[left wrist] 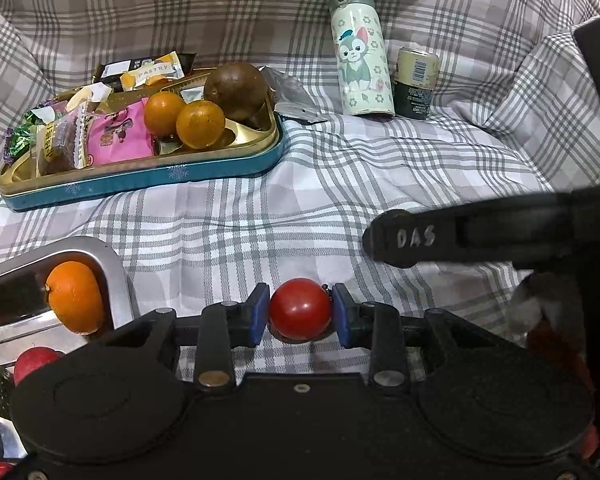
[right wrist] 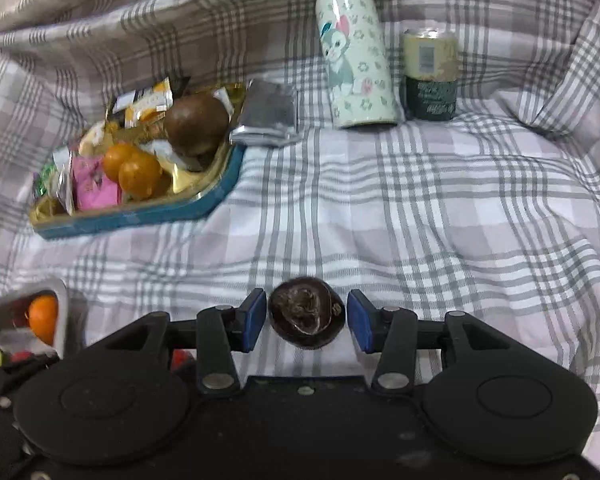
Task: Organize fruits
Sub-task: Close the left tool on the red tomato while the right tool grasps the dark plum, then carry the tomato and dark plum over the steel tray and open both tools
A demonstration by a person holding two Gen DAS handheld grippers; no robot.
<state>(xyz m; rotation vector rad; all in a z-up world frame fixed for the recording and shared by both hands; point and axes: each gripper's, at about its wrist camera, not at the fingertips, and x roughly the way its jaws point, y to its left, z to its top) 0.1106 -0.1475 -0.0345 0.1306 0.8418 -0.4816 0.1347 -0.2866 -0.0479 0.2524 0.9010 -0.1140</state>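
My left gripper [left wrist: 300, 314] is shut on a red tomato [left wrist: 300, 308], its blue pads pressing both sides, just above the plaid cloth. To its left, a metal tray [left wrist: 114, 264] holds an orange [left wrist: 76, 298] and a red fruit [left wrist: 34, 362]. My right gripper [right wrist: 307, 320] is open around a dark round fruit [right wrist: 306, 318], with a thin gap at the right pad. One of its black fingers [left wrist: 412, 240] crosses the left wrist view. The teal tin [left wrist: 140, 180] holds two small oranges [left wrist: 200, 124] and a brown round fruit [left wrist: 236, 90] among snack packets.
A cat-print bottle [left wrist: 360, 64] and a can [left wrist: 416, 84] stand at the back right. A silver packet [left wrist: 296, 100] lies beside the tin. The plaid cloth [right wrist: 420, 208] rises in folds at the back and both sides.
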